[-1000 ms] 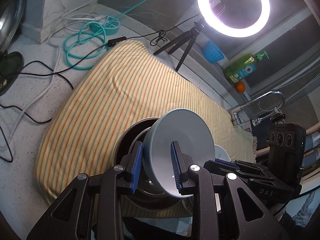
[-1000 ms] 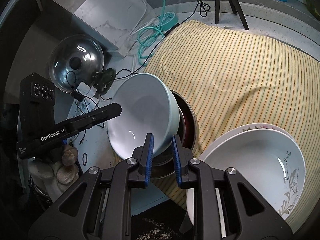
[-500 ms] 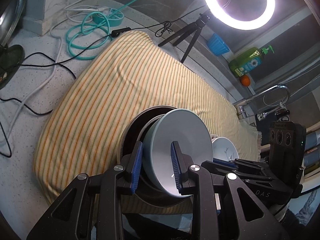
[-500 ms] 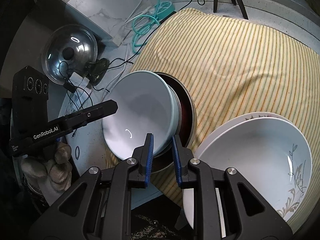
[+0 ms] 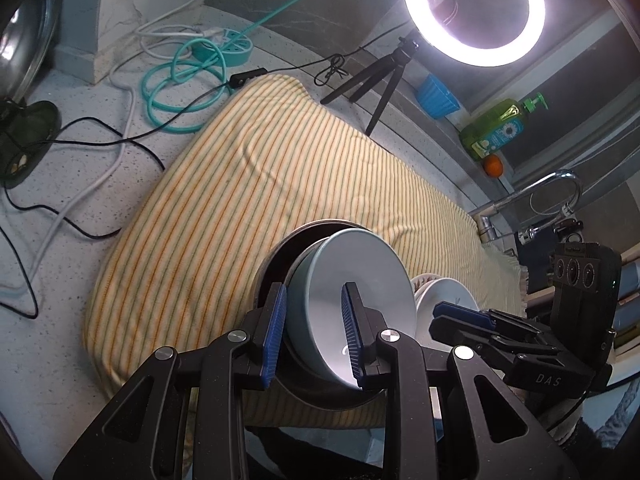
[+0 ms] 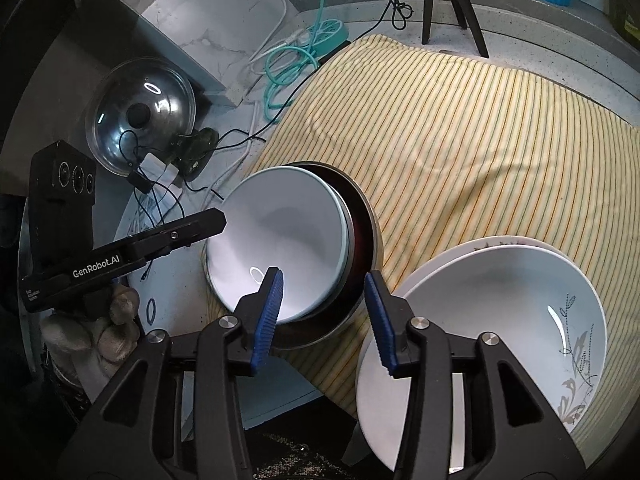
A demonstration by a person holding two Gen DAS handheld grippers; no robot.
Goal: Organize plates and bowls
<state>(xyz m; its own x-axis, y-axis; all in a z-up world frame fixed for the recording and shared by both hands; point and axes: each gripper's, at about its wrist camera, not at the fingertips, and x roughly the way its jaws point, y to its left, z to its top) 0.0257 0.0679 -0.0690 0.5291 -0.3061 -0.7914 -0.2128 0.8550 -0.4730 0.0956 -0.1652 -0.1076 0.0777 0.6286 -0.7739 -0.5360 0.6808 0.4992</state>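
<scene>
Holding the pale blue bowl (image 5: 352,304) by its near rim, my left tongs (image 5: 314,336) have one blue pad outside the wall and one inside, pinching it so I can steer it. From this left view the bowl sits tilted inside the dark metal pot (image 5: 280,264), which rests on the striped cloth (image 5: 248,184); I judge I am nesting it there to make one stack. The bowl fills the space straight ahead at twelve o'clock. At three o'clock are my right tongs (image 5: 460,312), in front of the white bowl (image 5: 452,292).

From the right view, my right tongs (image 6: 324,316) are spread, gripping nothing. The blue bowl (image 6: 276,236) lies at eleven o'clock, its near rim just beside the left pad (image 6: 269,316), nothing between the pads but the pot's edge (image 6: 360,236). At four o'clock the white bowl (image 6: 500,304) sits in a plate (image 6: 372,392), likely the next pile. My left tongs (image 6: 216,220) come in at nine o'clock.
</scene>
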